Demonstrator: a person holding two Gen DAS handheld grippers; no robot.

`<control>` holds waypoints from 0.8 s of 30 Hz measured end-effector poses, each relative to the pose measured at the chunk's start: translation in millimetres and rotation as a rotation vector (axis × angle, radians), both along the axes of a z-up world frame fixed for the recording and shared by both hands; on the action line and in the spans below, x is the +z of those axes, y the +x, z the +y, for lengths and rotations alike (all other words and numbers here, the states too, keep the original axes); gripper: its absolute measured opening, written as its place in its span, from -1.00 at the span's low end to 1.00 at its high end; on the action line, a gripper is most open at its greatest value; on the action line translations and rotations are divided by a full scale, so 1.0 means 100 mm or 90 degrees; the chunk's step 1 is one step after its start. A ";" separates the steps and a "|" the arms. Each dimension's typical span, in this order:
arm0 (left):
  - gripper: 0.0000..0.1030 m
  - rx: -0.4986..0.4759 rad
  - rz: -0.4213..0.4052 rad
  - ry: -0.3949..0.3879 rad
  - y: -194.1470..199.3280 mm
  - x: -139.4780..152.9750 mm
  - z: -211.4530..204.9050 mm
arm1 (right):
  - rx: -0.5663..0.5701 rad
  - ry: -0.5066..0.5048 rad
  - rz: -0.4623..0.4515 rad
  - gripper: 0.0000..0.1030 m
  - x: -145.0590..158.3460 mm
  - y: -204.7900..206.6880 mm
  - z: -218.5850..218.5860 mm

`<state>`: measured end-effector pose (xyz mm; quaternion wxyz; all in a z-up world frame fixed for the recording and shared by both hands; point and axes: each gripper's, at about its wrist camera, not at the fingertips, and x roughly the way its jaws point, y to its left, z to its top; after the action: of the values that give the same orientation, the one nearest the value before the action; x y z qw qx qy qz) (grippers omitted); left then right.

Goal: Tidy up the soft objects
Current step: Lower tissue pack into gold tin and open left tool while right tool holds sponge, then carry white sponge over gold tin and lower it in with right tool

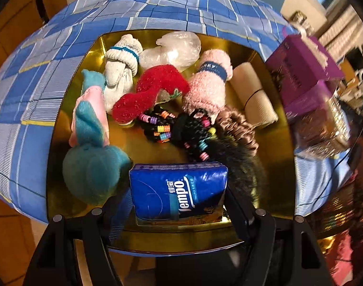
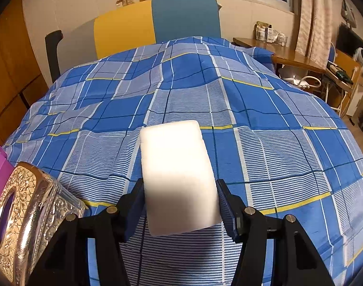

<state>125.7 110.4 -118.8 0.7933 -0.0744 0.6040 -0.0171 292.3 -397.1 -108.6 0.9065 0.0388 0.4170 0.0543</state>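
Note:
In the left wrist view a gold tray (image 1: 274,166) on the blue plaid sheet holds soft things: a white sock (image 1: 120,69), a red sock (image 1: 148,93), a pink sock (image 1: 207,83), a teal plush (image 1: 93,157), beaded black hair ties (image 1: 162,126) and a clear plastic bag (image 1: 174,50). My left gripper (image 1: 179,202) is shut on a blue Tempo tissue pack (image 1: 179,190) just above the tray's near edge. In the right wrist view my right gripper (image 2: 180,205) is shut on a white sponge block (image 2: 176,176) over the sheet.
A purple box (image 1: 303,71) and an ornate silver tissue box (image 2: 21,214) stand beside the tray, to its right. The plaid sheet (image 2: 276,143) covers the bed. A yellow and teal chair (image 2: 157,21) and a wooden desk (image 2: 288,54) stand behind.

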 end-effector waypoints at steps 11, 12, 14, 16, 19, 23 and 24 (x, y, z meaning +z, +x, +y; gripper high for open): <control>0.60 0.033 -0.027 -0.016 -0.13 0.03 0.05 | -0.023 0.016 -0.045 0.13 0.14 -0.06 -0.10; 0.60 0.043 -0.036 -0.024 -0.18 0.06 0.07 | -0.024 0.017 -0.059 0.13 0.18 -0.09 -0.11; 0.60 0.054 -0.056 -0.051 -0.24 0.10 0.10 | -0.023 0.024 -0.099 0.13 0.29 -0.18 -0.11; 0.60 0.060 -0.076 -0.072 -0.27 0.15 0.12 | -0.028 0.026 -0.122 0.13 0.37 -0.26 -0.11; 0.60 0.060 -0.117 -0.089 -0.35 0.21 0.12 | -0.030 0.029 -0.150 0.13 0.50 -0.43 -0.07; 0.60 0.049 -0.166 -0.100 -0.46 0.26 0.03 | -0.003 0.035 -0.179 0.13 0.72 -0.72 0.06; 0.60 0.048 -0.171 -0.102 -0.43 0.26 0.01 | 0.005 0.035 -0.189 0.13 0.79 -0.79 0.11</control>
<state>82.3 111.3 -92.8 0.8585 -0.1575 0.4860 -0.0452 213.0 -386.0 -29.9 0.9564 0.0535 0.2771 0.0748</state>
